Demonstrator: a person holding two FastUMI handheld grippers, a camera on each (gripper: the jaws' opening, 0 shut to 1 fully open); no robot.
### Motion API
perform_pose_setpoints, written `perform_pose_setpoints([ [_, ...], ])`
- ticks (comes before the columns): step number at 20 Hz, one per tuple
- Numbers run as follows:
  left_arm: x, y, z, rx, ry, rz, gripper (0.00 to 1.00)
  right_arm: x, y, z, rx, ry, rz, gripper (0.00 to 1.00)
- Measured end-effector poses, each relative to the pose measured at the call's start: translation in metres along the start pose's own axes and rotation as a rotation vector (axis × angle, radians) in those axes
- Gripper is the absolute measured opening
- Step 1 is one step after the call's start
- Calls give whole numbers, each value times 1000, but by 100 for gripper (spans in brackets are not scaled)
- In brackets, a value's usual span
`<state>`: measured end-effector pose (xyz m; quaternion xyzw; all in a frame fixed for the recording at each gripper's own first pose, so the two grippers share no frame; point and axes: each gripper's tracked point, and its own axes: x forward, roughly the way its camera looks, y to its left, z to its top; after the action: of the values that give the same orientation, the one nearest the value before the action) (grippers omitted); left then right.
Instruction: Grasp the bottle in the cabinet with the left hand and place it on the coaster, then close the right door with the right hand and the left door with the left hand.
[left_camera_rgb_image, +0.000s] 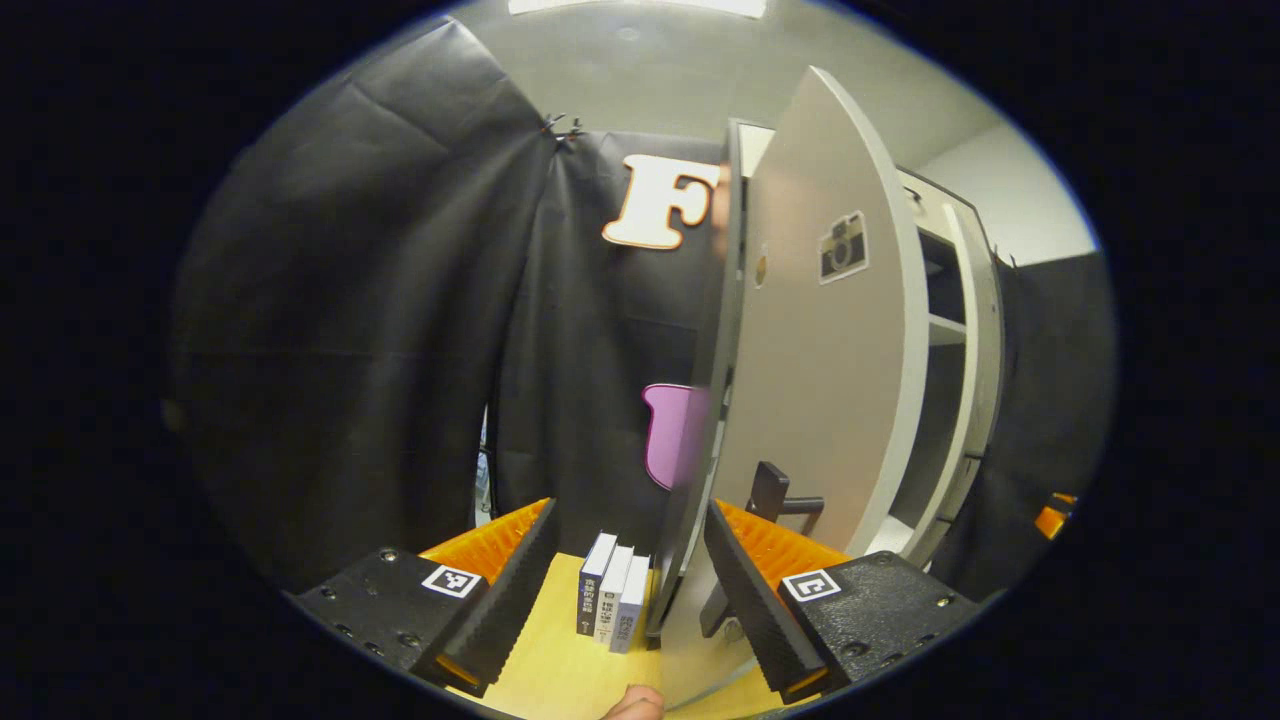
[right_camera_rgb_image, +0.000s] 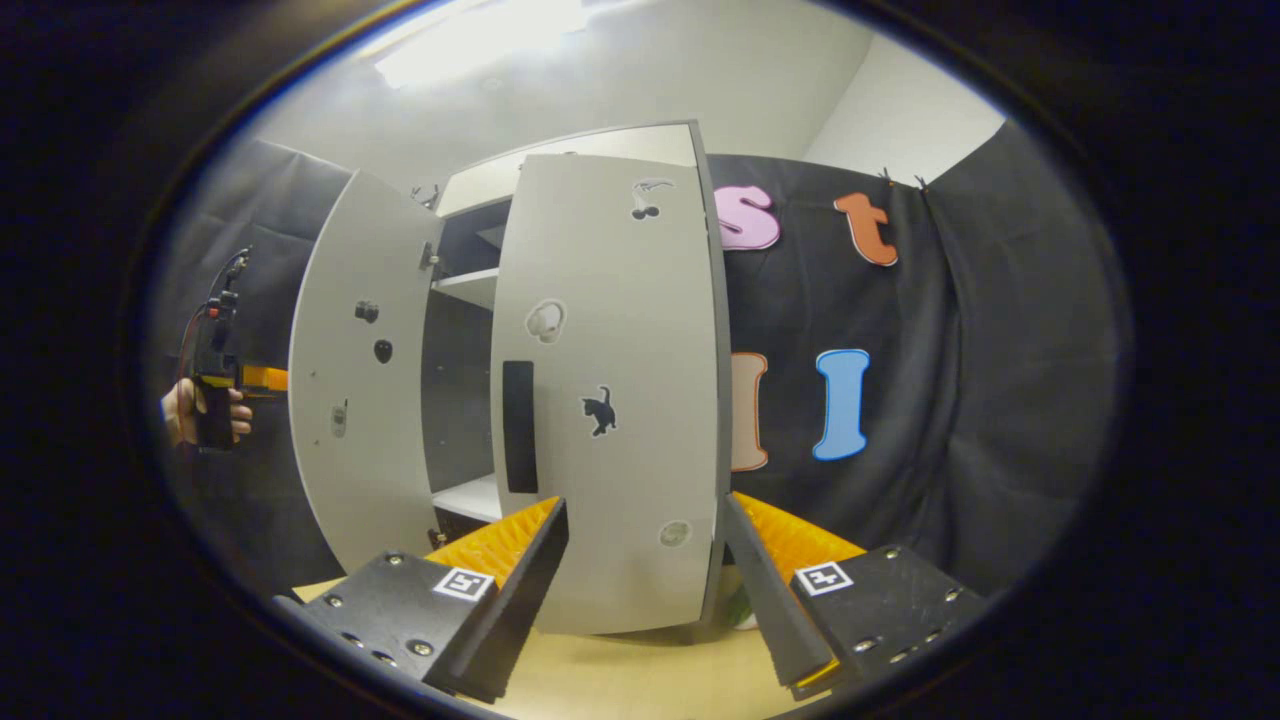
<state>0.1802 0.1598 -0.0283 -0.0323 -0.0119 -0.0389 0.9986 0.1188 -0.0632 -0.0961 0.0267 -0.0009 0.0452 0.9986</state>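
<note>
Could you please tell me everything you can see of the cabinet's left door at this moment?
The left door is a flat, pale grey panel, matte like painted board, with a dark edge. It stands upright and wide open, swung out from the cabinet. A dark handle juts from its lower part, and small stickers dot its face. The left tool faces its edge with fingers apart on either side, not pressing it. Three books stand beside its foot.

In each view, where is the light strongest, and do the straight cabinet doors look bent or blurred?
Left gripper view: a ceiling light glares at the top; the left door bows outward, its near edge soft. Right gripper view: a washed-out ceiling lamp top left; the right door bulges like a barrel, stickers sharp.
</note>
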Motion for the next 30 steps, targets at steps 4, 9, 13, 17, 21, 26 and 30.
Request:
perform_pose_setpoints([
  [4, 1, -40, -6, 37, 2, -38, 93, -3, 0, 6, -2, 3, 4, 94],
  [9, 7, -87, -17, 28, 33, -88, 94, -21, -7, 18, 11, -24, -18, 94],
  [13, 10, -117, -10, 76, -10, -140, 94, -37, -4, 21, 2, -39, -7, 94],
  [17, 13, -134, -14, 89, -4, -148, 94, -50, -2, 26, -21, -39, -8, 91],
  [21, 1, -143, -16, 67, 3, -148, 94, -67, 2, 35, -12, -49, -6, 94],
  [26, -38, -149, -15, 63, 8, -133, 94, -94, 17, 39, -14, -49, 18, 94],
  [30, -78, -153, -16, 92, 12, -117, 94, -116, 35, 42, -15, -56, 66, 94],
])
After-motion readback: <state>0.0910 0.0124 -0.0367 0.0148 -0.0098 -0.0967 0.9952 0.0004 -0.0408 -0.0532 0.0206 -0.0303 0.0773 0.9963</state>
